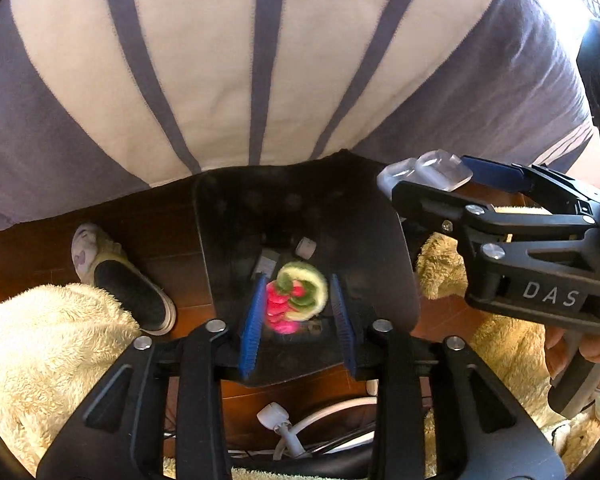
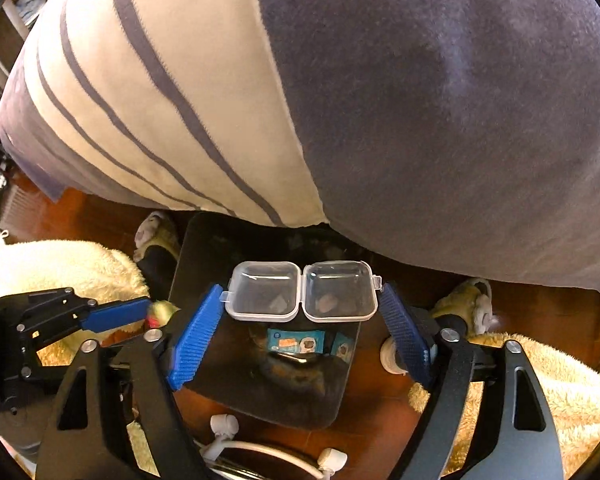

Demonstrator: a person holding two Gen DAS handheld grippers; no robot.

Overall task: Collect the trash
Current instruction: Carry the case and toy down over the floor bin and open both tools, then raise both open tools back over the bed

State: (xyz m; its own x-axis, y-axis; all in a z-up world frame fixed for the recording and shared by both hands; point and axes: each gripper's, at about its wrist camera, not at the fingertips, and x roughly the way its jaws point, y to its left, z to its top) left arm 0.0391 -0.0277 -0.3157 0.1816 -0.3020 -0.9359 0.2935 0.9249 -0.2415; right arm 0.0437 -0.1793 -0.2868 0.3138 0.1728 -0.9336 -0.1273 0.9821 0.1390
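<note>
My left gripper (image 1: 298, 312) hangs over the black trash bin (image 1: 364, 216). A crumpled green, pink and cream wrapper (image 1: 298, 294) is between its blue pads, blurred; it touches the left pad and a gap shows at the right pad. My right gripper (image 2: 300, 308) is shut on a clear plastic hinged case (image 2: 302, 291), opened flat, held above the bin (image 2: 188, 256). The right gripper also shows in the left wrist view (image 1: 428, 174), with the case (image 1: 432, 170) at the bin's right rim. Blue wrappers (image 2: 300, 340) lie in the bin.
A striped cream and purple blanket (image 1: 260, 60) hangs over the bin's far side. Slippers (image 1: 120, 276) and fleecy cream trouser legs (image 1: 40, 344) flank the bin on the wooden floor (image 1: 60, 256). White cables and plugs (image 1: 284, 428) lie below my grippers.
</note>
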